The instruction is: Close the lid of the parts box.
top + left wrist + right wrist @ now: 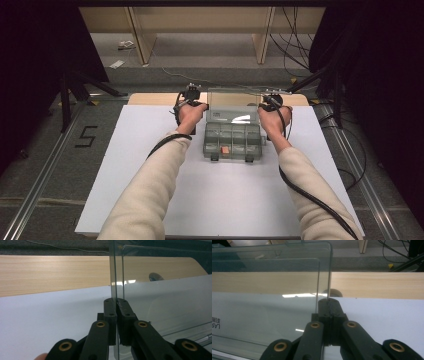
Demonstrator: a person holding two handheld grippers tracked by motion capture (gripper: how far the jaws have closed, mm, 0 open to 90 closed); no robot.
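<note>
A clear plastic compartment box (233,142) stands on the white board, its transparent lid (232,107) raised upright at the back. A small orange piece (225,150) lies in one front compartment. My left gripper (192,102) is at the lid's left side edge. In the left gripper view its jaws (116,301) are shut on that edge of the lid (162,297). My right gripper (270,102) is at the lid's right side edge. The right gripper view shows this gripper (328,301) shut on the lid (274,290) too.
The white board (150,190) covers most of the table, and a strip of wooden tabletop (150,98) shows behind it. Dark stands and cables (300,45) flank the table. A mat marked 5 (86,136) lies to the left.
</note>
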